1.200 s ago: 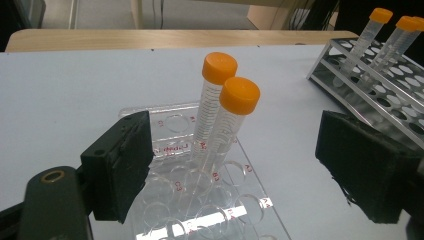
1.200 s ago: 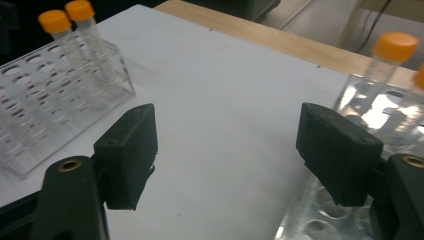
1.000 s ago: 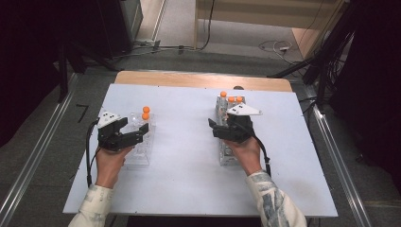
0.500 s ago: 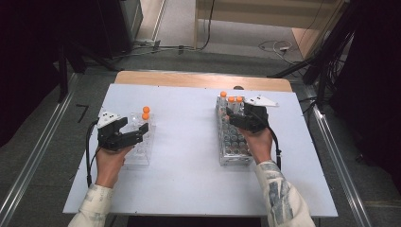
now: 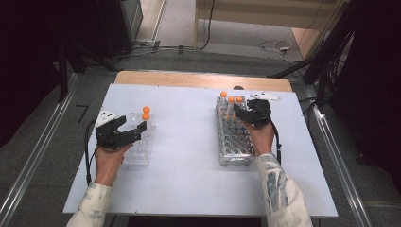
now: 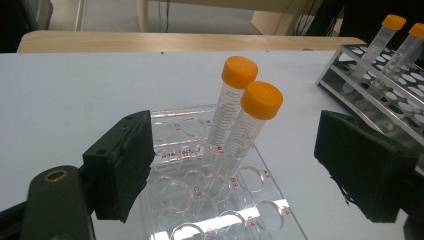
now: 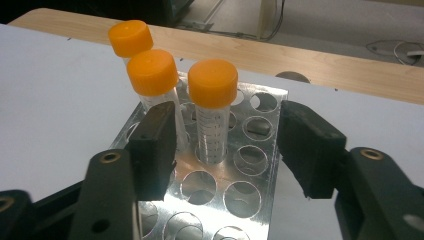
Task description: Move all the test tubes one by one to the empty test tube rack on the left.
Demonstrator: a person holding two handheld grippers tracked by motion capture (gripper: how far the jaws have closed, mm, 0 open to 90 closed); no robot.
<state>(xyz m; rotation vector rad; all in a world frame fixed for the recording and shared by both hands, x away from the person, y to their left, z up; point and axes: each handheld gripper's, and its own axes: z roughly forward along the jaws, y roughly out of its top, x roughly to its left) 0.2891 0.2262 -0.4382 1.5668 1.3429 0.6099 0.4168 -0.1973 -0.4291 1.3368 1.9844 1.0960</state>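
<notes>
A clear plastic rack point(image 5: 140, 147) point(image 6: 226, 206) lies at the table's left, with two orange-capped tubes point(image 5: 145, 112) point(image 6: 239, 120) leaning in its far holes. My left gripper point(image 5: 135, 131) point(image 6: 235, 167) hovers over this rack, open, with the tubes beyond its pads. At the right a metal rack point(image 5: 232, 142) point(image 7: 210, 190) holds three orange-capped tubes point(image 5: 231, 99) at its far end. My right gripper point(image 5: 242, 113) point(image 7: 232, 145) is over that end. Its jaws have just been closing and stand either side of the nearest tube point(image 7: 212, 102), with gaps to both pads.
The white table top point(image 5: 189, 151) stretches between the two racks. A wooden strip point(image 5: 198, 79) runs along the far edge. Cables lie on the floor behind. In the left gripper view the metal rack point(image 6: 385, 85) with its tubes shows at the far right.
My right hand has moved away from me along the metal rack to the tubes at its far end, and its jaws have narrowed. The left hand has stayed put.
</notes>
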